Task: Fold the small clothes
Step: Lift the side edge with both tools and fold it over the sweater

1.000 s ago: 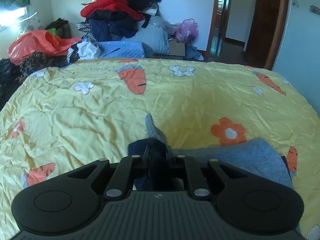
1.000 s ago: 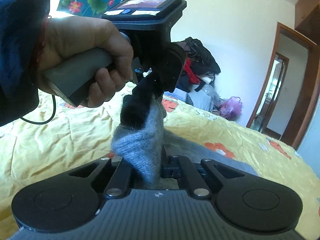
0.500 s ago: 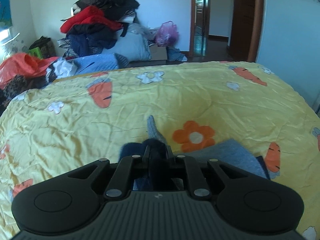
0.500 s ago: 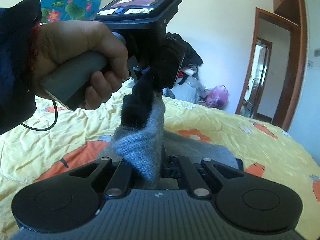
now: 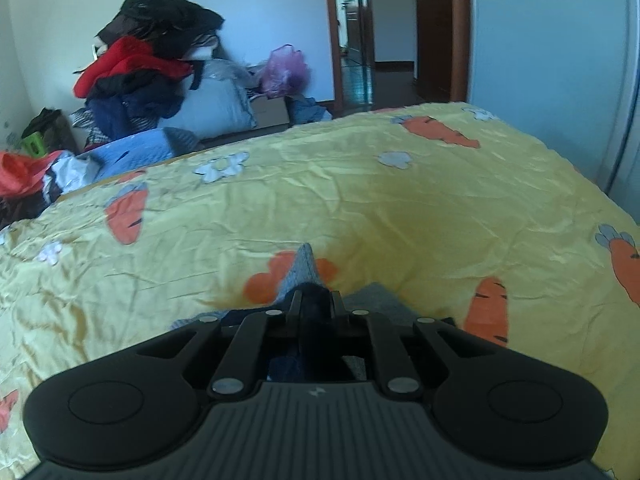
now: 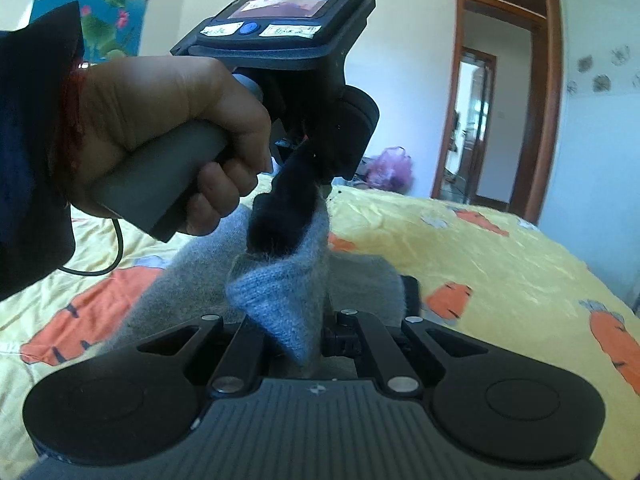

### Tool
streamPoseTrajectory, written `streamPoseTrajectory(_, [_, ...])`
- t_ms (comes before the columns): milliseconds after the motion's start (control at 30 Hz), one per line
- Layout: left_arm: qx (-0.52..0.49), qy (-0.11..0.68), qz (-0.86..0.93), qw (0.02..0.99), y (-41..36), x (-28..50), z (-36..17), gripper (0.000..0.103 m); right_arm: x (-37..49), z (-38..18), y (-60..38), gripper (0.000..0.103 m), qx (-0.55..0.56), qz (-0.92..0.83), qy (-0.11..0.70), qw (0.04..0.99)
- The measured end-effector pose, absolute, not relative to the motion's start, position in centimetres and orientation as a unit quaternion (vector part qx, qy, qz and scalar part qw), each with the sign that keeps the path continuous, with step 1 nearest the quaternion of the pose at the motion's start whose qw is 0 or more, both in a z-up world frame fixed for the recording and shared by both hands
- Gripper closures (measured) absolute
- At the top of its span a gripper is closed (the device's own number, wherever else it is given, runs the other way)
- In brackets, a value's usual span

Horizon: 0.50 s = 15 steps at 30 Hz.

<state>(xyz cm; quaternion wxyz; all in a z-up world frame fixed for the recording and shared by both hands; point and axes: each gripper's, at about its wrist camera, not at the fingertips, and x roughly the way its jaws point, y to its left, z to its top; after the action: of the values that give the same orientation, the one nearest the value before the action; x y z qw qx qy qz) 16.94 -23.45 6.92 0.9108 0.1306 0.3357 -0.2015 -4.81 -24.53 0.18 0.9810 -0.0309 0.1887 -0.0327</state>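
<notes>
**Operator:** Report surroundings, largest item first.

**Gripper unit:** The bed [image 5: 360, 208] is filling most of both views; its yellow cover with carrot and flower prints is lying wrinkled under me. Beyond its far edge, a heap of clothes [image 5: 148, 64] in black, red and navy is sitting against the white wall, with a pale blue pillow [image 5: 212, 114] just beside it and a pink plastic bag [image 5: 285, 68] further right. What the bag is holding I cannot tell. A brown-framed doorway [image 5: 396, 28] is standing open behind that.

**Operator:** Obstructions?

**Gripper unit:** In the right wrist view, the person's left hand [image 6: 168, 136] and the left gripper [image 6: 320, 160] are blocking the middle of the scene. A dark sleeve [image 6: 32, 152] is covering the left edge.

**Operator:** Location of the workpiece and jaw condition?

**Gripper unit:** The grey knit garment [image 6: 280, 304] is hanging between my two units, its lower part trailing onto the cover. My left jaws are clenching a dark-trimmed edge of it, raised above the bed. My right gripper [image 6: 304, 340] is clamping a grey corner low in the frame; in the left wrist view the left gripper [image 5: 314, 308] is showing the dark fabric pinched between its fingers.
</notes>
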Motion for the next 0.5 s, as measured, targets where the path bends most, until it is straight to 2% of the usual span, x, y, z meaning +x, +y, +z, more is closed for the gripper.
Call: streamPoseTrajectory(500, [0.133,0.389,-0.229,0.882,-28.6,17.7,2.4,0.09,-3.8,-2.8,-29.6,0.092,0.091,-0.037,0.248,0.964])
